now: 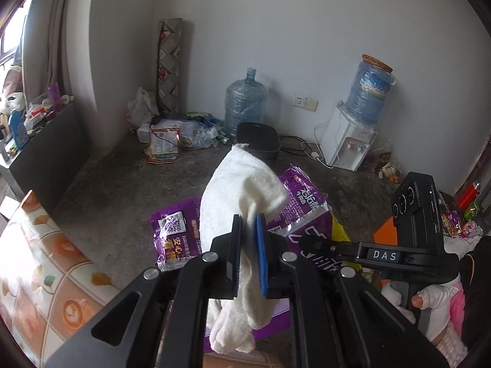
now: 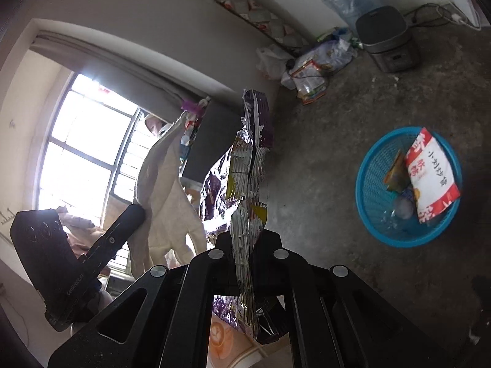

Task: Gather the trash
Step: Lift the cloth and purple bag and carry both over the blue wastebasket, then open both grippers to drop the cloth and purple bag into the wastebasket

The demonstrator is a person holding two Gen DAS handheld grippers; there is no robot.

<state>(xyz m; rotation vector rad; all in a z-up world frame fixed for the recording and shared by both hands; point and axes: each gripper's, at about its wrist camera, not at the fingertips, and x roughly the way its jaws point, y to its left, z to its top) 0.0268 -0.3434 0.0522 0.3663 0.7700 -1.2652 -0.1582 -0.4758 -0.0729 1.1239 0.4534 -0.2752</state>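
Observation:
My left gripper is shut on a white cloth that hangs down between its blue pads, above the concrete floor. Just behind the cloth is a purple foil wrapper, pinched by my right gripper, which comes in from the right. In the right wrist view the right gripper is shut on the crumpled purple and silver wrapper, which stands up from its jaws. The left gripper holds the cloth to the left of it. A blue basket on the floor at the right holds a red-and-white packet and other wrappers.
Along the far wall stand a water bottle, a black cooker and a white dispenser with cables. A pile of bags fills the corner. A dark cabinet and a patterned cloth surface are at the left.

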